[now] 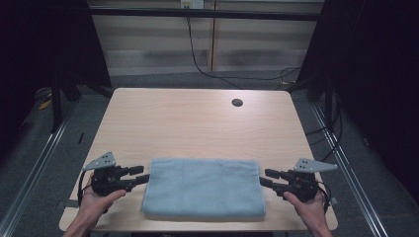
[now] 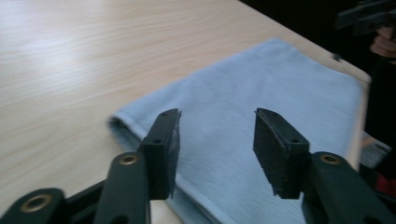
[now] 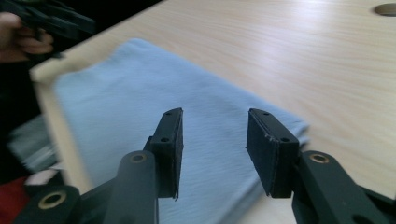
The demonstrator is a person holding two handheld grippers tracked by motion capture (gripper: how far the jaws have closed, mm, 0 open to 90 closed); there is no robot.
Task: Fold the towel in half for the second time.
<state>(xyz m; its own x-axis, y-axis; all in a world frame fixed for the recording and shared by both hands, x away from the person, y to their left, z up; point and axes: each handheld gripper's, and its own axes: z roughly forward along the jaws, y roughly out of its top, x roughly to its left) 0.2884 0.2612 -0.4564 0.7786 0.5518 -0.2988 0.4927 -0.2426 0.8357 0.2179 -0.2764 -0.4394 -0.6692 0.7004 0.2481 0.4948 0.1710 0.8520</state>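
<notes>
Here the light blue, folded terry-cloth towel (image 1: 203,187) lies flat on the near half of the pale wood-grain worktop (image 1: 197,118), its long sides running left to right and its near edge close to the worktop's near rim. The left tongs (image 1: 141,175) sit at the towel's left short edge, and the right tongs (image 1: 263,177) sit at its right short edge, each held in a hand that comes in from the near side. Both are released: in the left gripper view the two black pads (image 2: 163,149) stand apart with the cloth showing in the gap between them, and the right gripper view shows the same, the pads (image 3: 170,144) spread above the towel's end with nothing pinched.

The towel looks soft, limp and light, so it should drape and sag wherever it is not supported, and its layers may slide over one another. It is not fragile and its nap should give the pads good friction. The sensible hold seems to be at the two short ends or their corners, one pair of tongs to each, taking in every folded layer so that none peels away as the cloth comes up. A small round dark hole (image 1: 237,102) marks the far right of the worktop, well apart from the towel.
</notes>
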